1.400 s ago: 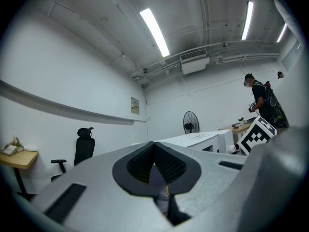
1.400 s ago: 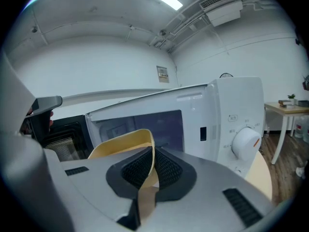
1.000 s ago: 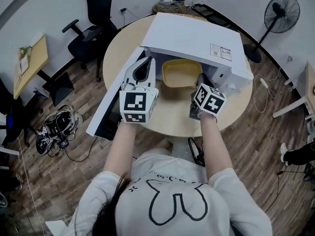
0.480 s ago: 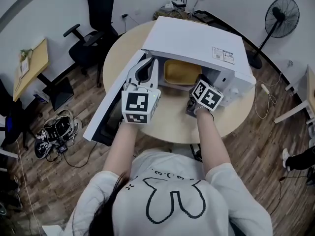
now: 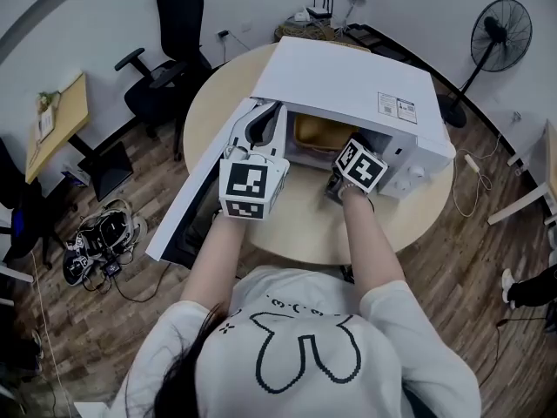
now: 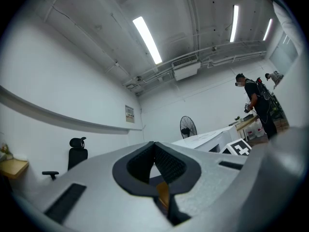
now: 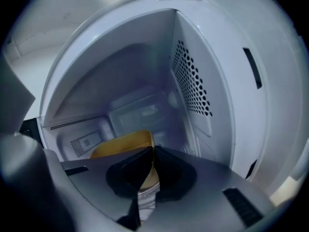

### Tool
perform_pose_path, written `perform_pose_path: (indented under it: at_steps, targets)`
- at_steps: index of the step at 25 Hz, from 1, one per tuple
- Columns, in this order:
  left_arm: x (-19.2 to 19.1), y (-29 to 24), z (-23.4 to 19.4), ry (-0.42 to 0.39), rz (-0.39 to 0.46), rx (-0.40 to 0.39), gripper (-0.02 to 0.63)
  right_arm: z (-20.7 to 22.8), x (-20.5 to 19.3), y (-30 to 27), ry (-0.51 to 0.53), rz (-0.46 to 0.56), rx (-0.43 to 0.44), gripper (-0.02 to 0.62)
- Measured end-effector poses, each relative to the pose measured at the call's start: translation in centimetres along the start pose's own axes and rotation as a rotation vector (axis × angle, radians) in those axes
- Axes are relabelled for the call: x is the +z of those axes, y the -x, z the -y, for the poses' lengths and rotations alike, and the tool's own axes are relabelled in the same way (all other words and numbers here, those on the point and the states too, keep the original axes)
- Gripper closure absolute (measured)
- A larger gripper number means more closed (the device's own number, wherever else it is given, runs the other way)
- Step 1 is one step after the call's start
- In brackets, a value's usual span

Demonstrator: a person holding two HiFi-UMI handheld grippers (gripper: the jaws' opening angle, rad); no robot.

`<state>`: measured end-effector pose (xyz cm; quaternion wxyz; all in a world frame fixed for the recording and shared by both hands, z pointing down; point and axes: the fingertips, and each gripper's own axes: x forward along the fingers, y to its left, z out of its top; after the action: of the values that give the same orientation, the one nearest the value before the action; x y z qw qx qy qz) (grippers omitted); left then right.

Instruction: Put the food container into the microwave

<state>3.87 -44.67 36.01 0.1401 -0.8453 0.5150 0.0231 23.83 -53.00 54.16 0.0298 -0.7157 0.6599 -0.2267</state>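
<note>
The white microwave point(image 5: 348, 77) stands on the round table with its door point(image 5: 187, 207) swung open to the left. A yellow food container point(image 5: 318, 133) sits in the mouth of the cavity. My right gripper point(image 5: 339, 155) is shut on its near rim; in the right gripper view the jaws point(image 7: 150, 151) pinch the yellow container point(image 7: 123, 146) with the cavity's perforated wall point(image 7: 193, 86) ahead. My left gripper point(image 5: 264, 116) is at the left edge of the opening, tilted upward. It is shut on nothing point(image 6: 154, 146).
The round wooden table point(image 5: 305, 229) carries the microwave. A black office chair point(image 5: 170, 55) and a floor fan point(image 5: 500, 24) stand beyond it. Cables lie on the floor at the left point(image 5: 96, 238). Two people stand far off point(image 6: 256, 105).
My right gripper has carried the yellow container forward from the table edge into the microwave opening. The left gripper has moved slightly forward alongside it.
</note>
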Motion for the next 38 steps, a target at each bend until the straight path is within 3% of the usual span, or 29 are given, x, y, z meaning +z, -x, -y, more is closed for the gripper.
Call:
perform_pose_path:
  at_steps: [7,18,38]
  targets:
    - [0.3,-0.1,0.0,0.009,0.003,0.009,0.597,0.5,0.2,-1.1,0.035,0.011,-0.054,0.557]
    - [0.8,0.2,-0.5,0.017,-0.010,0.020,0.597,-1.1,1.3,0.0,0.138,0.048,-0.030,0.535]
    - [2.7,0.3,-1.8,0.135,-0.085,0.028,0.597,-3.4,1.9,4.9,0.191,-0.093,0.063,0.554]
